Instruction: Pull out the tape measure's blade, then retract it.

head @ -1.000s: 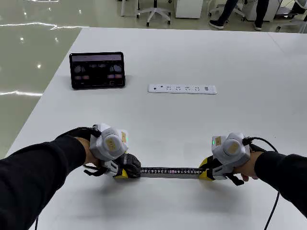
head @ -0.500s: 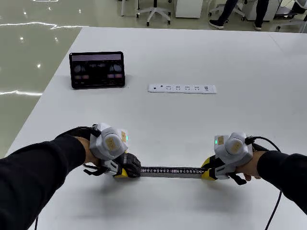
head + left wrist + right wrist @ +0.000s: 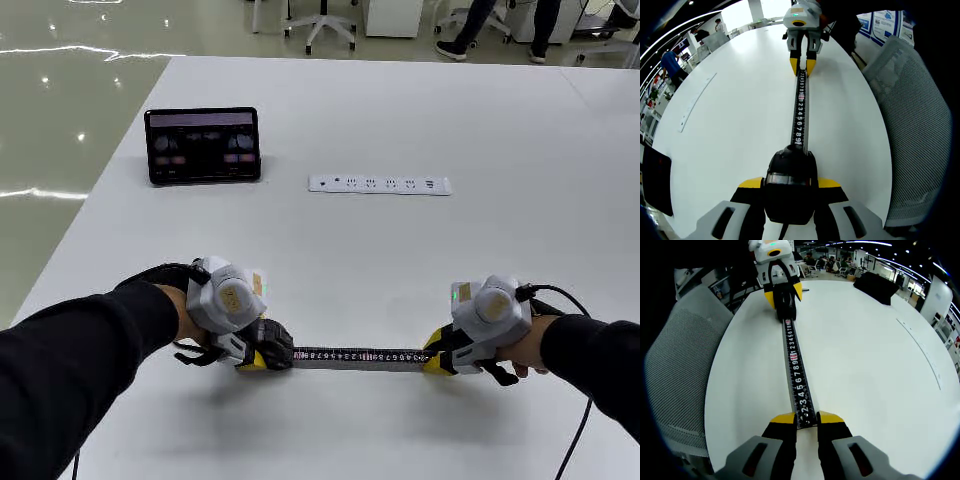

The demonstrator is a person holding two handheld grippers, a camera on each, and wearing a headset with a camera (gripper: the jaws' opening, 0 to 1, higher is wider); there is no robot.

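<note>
Left gripper (image 3: 790,183) clenched on tape measure case (image 3: 790,167); right gripper (image 3: 806,418) pinching end of blade (image 3: 794,371), stretched between.

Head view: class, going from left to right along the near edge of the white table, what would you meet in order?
the left gripper, shut on the case → black tape measure case → dark numbered blade, pulled out flat → right gripper, pinching the blade's end
</note>
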